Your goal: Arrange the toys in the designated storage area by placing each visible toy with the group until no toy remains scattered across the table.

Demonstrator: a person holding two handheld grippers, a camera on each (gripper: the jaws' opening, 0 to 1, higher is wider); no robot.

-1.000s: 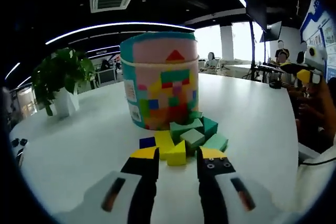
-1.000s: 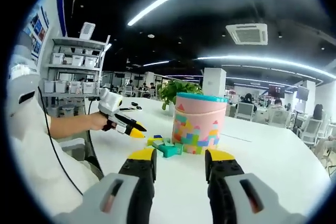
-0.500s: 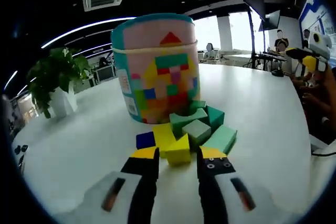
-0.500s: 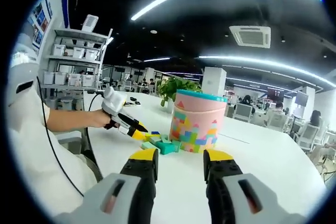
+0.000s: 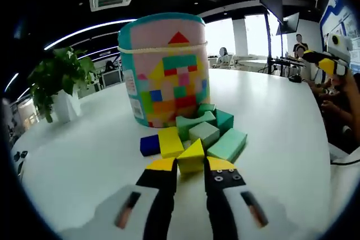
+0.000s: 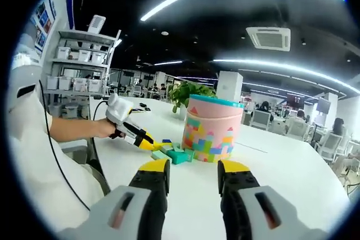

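Left gripper (image 5: 190,164): jaws nearly closed around the yellow triangular block (image 5: 192,156), sitting between the tips; looks gripped, contact not fully clear. Just ahead: yellow square block (image 5: 170,141), blue block (image 5: 149,145) left of it, green blocks (image 5: 216,137) ahead-right, all bunched against the pink toy canister (image 5: 164,71) further on. White table (image 5: 84,150); potted plant (image 5: 56,85) far left.

Right gripper (image 6: 191,168): jaws wide apart, empty, well back from the pile.

Step, my read: grabbing or nudging the yellow triangle at the group. Next: settle it against the pile, open, pull back.
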